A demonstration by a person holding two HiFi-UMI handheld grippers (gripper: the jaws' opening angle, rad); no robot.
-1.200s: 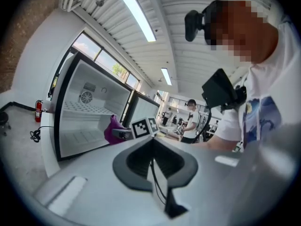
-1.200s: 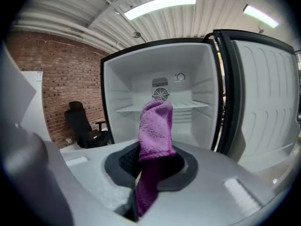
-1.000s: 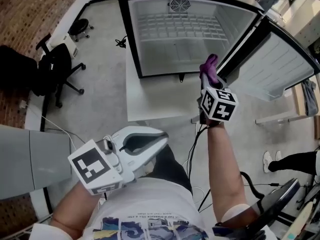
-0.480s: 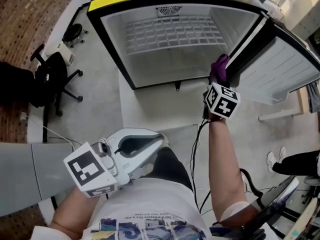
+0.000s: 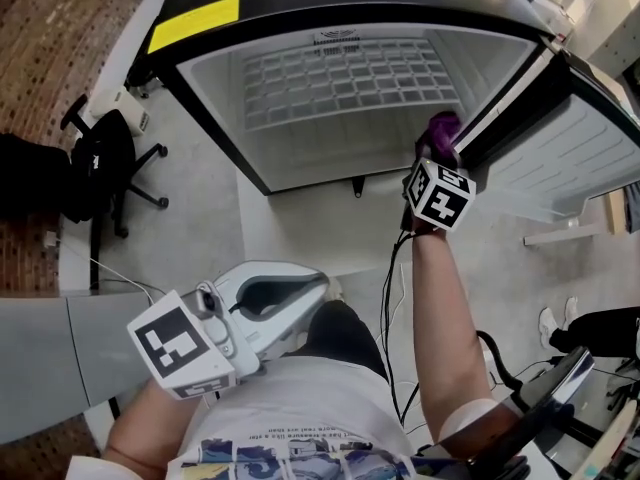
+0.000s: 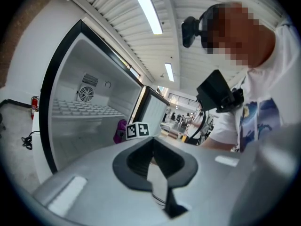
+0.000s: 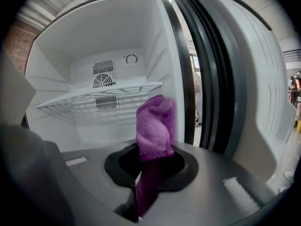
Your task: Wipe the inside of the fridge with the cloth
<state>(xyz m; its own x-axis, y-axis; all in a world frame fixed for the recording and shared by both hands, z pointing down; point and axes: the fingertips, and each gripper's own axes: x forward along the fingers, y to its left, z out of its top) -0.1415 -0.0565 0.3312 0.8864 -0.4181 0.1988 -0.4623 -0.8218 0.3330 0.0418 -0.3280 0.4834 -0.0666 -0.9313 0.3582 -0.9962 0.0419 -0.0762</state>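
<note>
Fridge (image 5: 330,146): stands open across the top of the head view, black frame around a white interior. The door (image 5: 565,158) is swung out to the upper right. A wire shelf (image 5: 350,78) spans the cabinet, and a yellow label (image 5: 195,23) sits on the top at upper left.

Right gripper (image 5: 441,151): held out on an extended arm at the right centre of the head view, at the lower right corner of the fridge opening, close to the hinge side. Its own view shows the tongs pinching the cloth (image 7: 155,126). The purple fabric rises in a bunched lump above the jaws and trails down between them.

Cloth (image 5: 443,128): sits in front of the cabinet's right wall, just beside the door's dark seal. Contact with any fridge surface cannot be confirmed. Behind it in the right gripper view are the shelf (image 7: 94,95), a round fan grille (image 7: 103,81) and a dial (image 7: 131,59) on the back wall.

Left gripper (image 5: 322,286): held low at the lower left of the head view, close to the person's body and well apart from the fridge. Its tongs are pressed together with nothing between them (image 6: 153,159).

An office chair (image 5: 100,163) stands on the floor at the left edge.
</note>
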